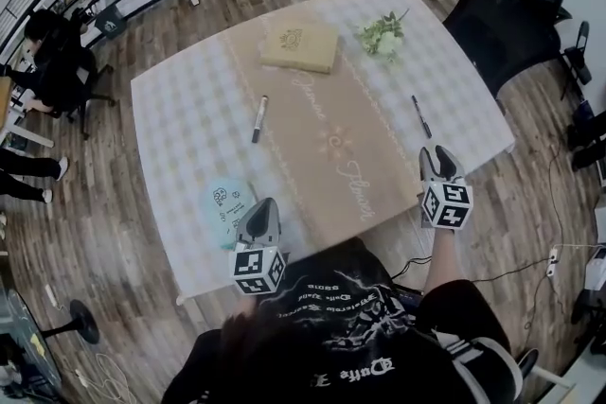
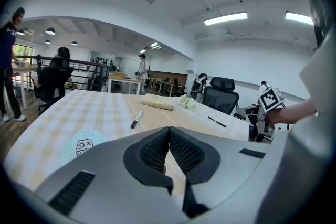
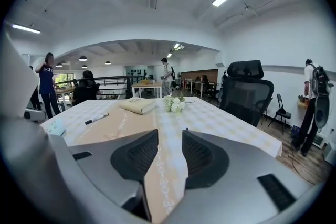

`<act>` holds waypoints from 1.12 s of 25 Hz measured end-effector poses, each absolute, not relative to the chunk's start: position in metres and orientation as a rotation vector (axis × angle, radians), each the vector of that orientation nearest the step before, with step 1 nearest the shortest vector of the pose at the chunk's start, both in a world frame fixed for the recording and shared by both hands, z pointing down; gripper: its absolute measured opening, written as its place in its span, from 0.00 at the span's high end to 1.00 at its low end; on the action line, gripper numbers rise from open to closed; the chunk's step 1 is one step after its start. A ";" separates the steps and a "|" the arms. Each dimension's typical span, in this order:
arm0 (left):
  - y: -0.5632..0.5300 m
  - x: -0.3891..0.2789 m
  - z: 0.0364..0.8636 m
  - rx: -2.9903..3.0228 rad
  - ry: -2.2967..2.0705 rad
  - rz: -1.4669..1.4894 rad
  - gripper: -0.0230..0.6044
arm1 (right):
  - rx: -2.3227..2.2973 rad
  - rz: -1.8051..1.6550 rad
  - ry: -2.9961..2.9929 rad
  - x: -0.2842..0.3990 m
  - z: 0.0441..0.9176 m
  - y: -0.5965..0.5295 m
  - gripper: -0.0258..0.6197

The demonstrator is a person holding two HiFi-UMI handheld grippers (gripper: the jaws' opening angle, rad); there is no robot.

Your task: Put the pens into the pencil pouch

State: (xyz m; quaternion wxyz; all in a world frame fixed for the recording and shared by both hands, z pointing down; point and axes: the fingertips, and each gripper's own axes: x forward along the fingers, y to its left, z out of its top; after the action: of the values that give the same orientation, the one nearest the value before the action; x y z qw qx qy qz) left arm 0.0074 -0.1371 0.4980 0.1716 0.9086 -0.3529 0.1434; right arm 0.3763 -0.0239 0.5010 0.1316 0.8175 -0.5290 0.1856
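A tan pencil pouch [image 1: 299, 45] lies at the far end of the tan runner, also seen as the pouch [image 2: 155, 104] and the pouch [image 3: 137, 105]. A black-and-white marker [image 1: 259, 118] lies left of the runner's middle. A thin black pen [image 1: 421, 116] lies near the table's right edge, just beyond my right gripper [image 1: 439, 164]. That gripper [image 3: 169, 139] stands open over the runner with nothing between its jaws. My left gripper [image 1: 258, 220] is at the near edge; its jaws [image 2: 169, 131] are shut and empty. The marker [image 2: 136, 119] lies well ahead of it.
A small bunch of white flowers [image 1: 383, 35] stands right of the pouch. A pale blue round item [image 1: 227, 202] lies beside my left gripper. A black office chair [image 1: 507, 9] stands off the table's far right corner. People sit and stand at the room's left.
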 end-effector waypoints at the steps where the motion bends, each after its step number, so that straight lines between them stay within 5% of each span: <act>1: -0.137 0.009 0.498 2.572 -1.023 0.406 0.93 | 2.358 0.538 -1.535 0.386 0.504 -0.027 0.72; 28: -0.133 0.024 0.506 2.404 -1.357 0.517 0.93 | 1.985 0.972 -1.488 0.501 0.641 -0.075 0.75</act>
State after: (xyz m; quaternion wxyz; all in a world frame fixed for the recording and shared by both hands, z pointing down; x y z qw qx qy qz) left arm 0.0236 -0.1330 0.5056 0.1656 0.8442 -0.4763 0.1815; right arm 0.5009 -0.0748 0.6407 0.2363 0.7239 -0.5426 0.3545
